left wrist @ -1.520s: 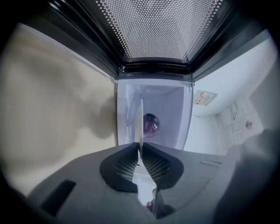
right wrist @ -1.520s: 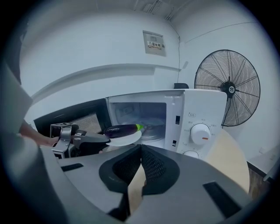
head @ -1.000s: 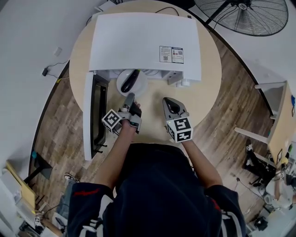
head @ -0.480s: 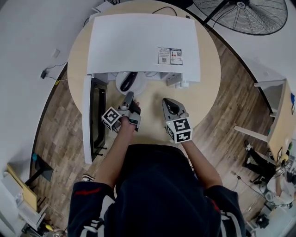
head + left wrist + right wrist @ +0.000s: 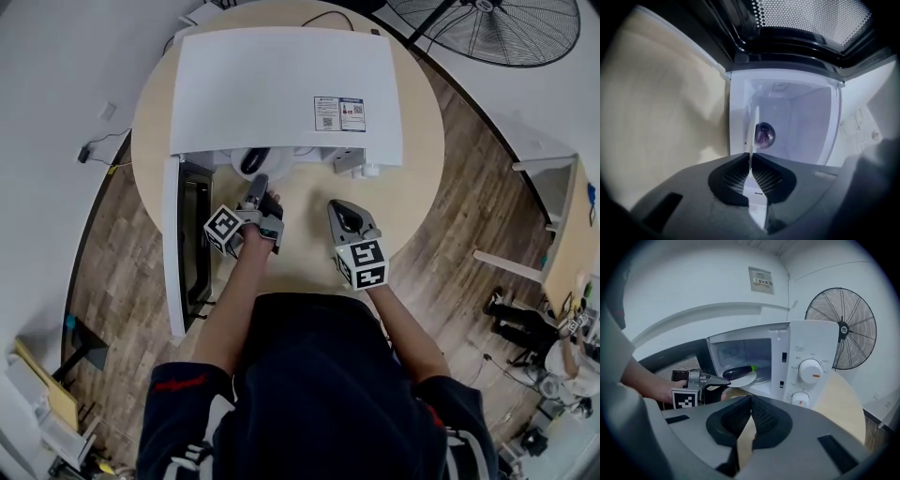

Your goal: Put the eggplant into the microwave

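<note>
On the round table (image 5: pixel 412 202) the microwave (image 5: pixel 281 84) stands with its door (image 5: pixel 173 244) swung wide. A plate (image 5: pixel 743 379) sits partway into the opening with the eggplant (image 5: pixel 737 371) lying on it. The left gripper (image 5: pixel 258 185) is clamped on the plate's rim. Loading looks to be the step in hand; next, I'd guess, push deeper, then let go. The right gripper (image 5: pixel 337 206) hangs back, jaws together, empty.

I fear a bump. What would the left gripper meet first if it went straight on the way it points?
Probably the microwave's back wall; the left gripper, shut on the plate, points straight inside. Depth is unclear.
</note>
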Demonstrator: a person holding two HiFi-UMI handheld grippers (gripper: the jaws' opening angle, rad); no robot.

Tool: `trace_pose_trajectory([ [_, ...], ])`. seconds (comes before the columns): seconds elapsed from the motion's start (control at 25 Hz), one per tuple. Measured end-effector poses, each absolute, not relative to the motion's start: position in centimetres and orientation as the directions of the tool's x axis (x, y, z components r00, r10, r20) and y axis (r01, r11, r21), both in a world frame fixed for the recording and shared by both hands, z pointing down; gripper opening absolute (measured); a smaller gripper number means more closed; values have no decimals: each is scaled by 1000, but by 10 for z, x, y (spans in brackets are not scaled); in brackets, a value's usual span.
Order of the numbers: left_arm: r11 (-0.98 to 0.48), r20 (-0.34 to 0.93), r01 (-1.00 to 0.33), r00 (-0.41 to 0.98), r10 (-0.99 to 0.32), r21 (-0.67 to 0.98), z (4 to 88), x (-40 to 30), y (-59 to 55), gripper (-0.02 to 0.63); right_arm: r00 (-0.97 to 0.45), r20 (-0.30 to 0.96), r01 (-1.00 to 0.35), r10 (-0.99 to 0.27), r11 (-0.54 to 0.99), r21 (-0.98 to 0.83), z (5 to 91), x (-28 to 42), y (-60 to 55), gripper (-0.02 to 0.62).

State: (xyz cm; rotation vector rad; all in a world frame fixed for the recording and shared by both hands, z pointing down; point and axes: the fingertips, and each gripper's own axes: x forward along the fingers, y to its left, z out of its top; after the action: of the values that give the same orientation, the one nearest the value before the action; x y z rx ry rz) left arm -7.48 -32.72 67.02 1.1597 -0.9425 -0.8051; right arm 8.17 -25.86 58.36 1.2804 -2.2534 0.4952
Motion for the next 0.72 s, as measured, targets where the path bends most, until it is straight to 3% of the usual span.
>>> trace_pose_trajectory([
  [0.72, 211, 176, 40, 415, -893, 977, 671, -70, -350, 25, -425, 603, -871, -675, 487, -69, 591, 87, -255, 12],
])
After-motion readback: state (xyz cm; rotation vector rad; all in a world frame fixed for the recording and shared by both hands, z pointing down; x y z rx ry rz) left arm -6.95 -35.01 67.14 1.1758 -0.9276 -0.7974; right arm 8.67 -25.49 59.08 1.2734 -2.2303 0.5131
